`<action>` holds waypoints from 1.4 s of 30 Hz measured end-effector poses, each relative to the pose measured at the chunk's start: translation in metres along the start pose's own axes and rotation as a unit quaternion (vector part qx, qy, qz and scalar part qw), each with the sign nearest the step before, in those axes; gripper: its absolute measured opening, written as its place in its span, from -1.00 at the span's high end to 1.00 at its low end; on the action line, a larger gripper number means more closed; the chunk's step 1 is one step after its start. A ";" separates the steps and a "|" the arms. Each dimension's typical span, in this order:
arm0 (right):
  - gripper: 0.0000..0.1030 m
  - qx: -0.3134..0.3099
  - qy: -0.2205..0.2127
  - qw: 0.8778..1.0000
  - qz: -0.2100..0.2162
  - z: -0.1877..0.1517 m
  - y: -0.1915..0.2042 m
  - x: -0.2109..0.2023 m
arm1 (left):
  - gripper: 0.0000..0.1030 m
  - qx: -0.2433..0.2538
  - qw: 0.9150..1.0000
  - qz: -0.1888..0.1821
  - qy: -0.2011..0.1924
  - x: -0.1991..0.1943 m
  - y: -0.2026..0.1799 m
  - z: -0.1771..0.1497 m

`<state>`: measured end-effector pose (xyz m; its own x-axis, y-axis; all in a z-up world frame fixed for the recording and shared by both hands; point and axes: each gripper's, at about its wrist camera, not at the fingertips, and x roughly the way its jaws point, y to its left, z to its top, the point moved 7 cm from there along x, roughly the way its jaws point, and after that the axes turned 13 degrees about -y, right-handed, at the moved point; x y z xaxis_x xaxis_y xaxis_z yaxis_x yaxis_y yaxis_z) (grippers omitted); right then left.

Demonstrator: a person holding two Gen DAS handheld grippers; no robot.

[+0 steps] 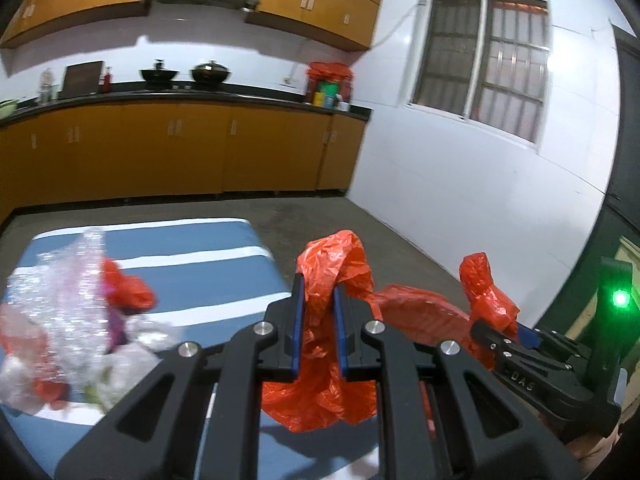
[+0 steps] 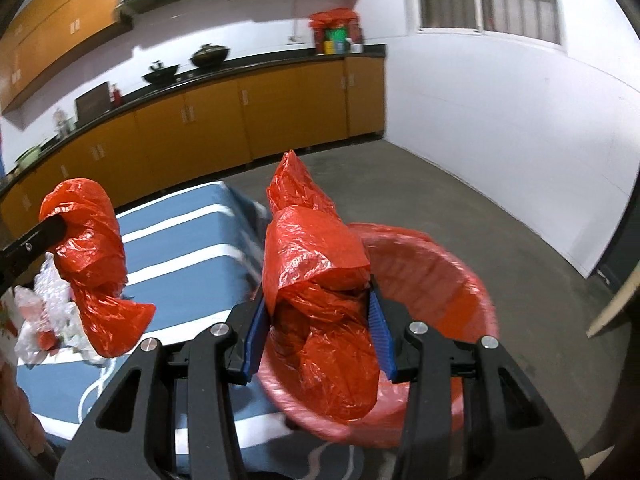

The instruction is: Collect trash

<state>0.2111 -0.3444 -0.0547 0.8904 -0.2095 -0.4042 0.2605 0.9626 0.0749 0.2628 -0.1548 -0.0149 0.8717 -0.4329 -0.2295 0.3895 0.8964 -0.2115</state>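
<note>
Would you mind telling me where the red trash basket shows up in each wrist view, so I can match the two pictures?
Left wrist view: the red trash basket is lower right of centre, mostly hidden behind the left hand-held gripper and the red bag it clamps.
Right wrist view: the basket fills the lower centre-right, behind the right hand-held gripper.
Shared landmark: the blue-and-white striped table, left of the basket.

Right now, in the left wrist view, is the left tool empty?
No: the left tool is shut on a bunched piece of the red plastic bag, which sticks up between its blue pads.
</note>
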 end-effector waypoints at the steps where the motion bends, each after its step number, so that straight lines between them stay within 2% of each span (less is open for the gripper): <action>1: 0.11 0.002 0.000 1.000 -0.004 0.000 -0.004 0.000 | 0.72 0.001 1.000 -0.006 0.003 0.004 -0.006 -0.002; 10: 0.11 0.034 0.002 0.999 -0.038 -0.002 -0.044 0.000 | 0.72 0.004 0.998 -0.057 0.037 0.052 -0.056 -0.026; 15: 0.11 0.049 0.008 0.998 -0.043 -0.003 -0.052 0.006 | 0.72 0.012 0.996 -0.075 0.049 0.071 -0.074 -0.036; 28: 0.07 0.081 0.004 0.996 -0.039 0.002 -0.063 0.020 | 0.69 0.003 0.993 -0.085 0.086 0.107 -0.085 -0.056; 33: -0.16 0.092 0.003 0.995 -0.033 0.001 -0.065 0.023 | 0.38 -0.001 0.993 -0.082 0.090 0.110 -0.081 -0.060; 36: -0.22 0.093 0.005 0.995 -0.036 -0.001 -0.068 0.023 | 0.25 -0.006 0.993 -0.078 0.089 0.110 -0.076 -0.061; 42: -0.22 0.092 0.005 0.995 -0.044 -0.003 -0.070 0.017 | 0.17 -0.011 0.994 -0.062 0.092 0.106 -0.062 -0.060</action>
<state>0.2064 -0.4147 -0.0695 0.8570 -0.2893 -0.4264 0.4025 0.8925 0.2036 0.3126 -0.2621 -0.0834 0.7467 -0.5525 -0.3705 0.4829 0.8332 -0.2694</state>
